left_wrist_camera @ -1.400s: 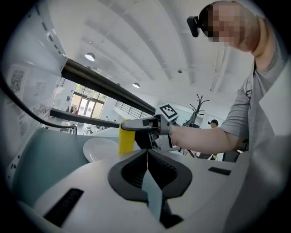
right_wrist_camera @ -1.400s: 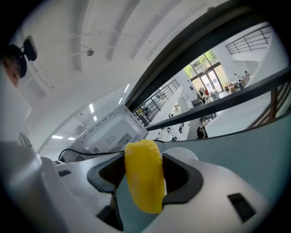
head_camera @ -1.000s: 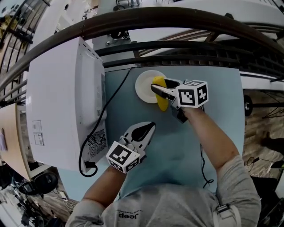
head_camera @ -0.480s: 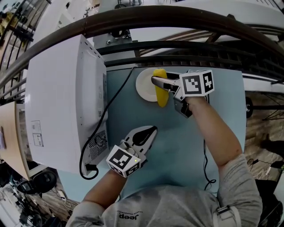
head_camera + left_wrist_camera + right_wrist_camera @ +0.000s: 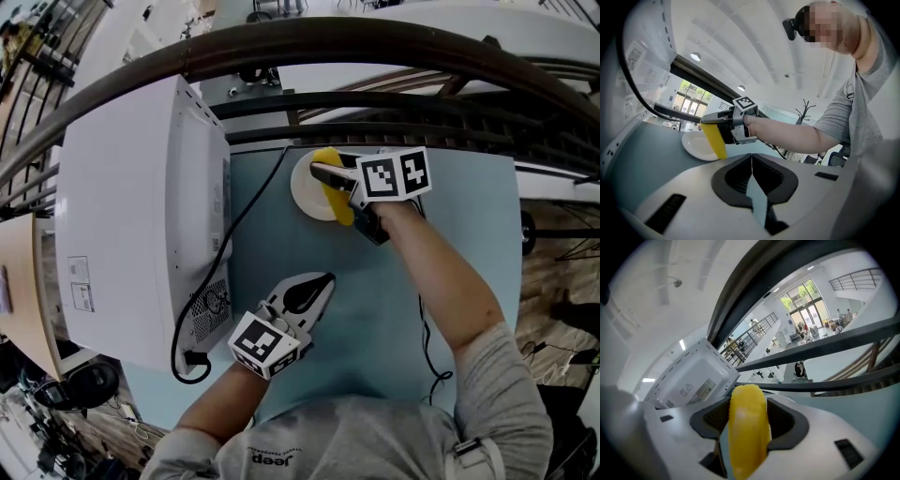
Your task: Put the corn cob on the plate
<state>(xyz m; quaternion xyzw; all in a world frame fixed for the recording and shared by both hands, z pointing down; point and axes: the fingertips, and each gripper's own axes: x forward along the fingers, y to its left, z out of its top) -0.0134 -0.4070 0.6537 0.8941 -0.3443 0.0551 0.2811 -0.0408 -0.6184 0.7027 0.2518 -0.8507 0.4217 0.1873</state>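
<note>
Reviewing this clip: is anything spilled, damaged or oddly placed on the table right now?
Nothing is spilled or damaged. The corn cob hangs tilted in the right gripper over the plate rim, not yet laid down. The microwave has its black cable trailing loose across the table beside the plate.

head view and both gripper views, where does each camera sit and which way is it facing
Head view: on the person's head, facing steeply down at table, microwave, plate; both forearms, left gripper, right gripper show.
Left gripper view: on the left gripper, facing along its shut jaws toward the plate; right forearm and torso show.
Right gripper view: on the right gripper, facing past the gripped corn cob toward the microwave; no body shows.
Shared: head and left gripper views both show plate, corn cob, right gripper.
</note>
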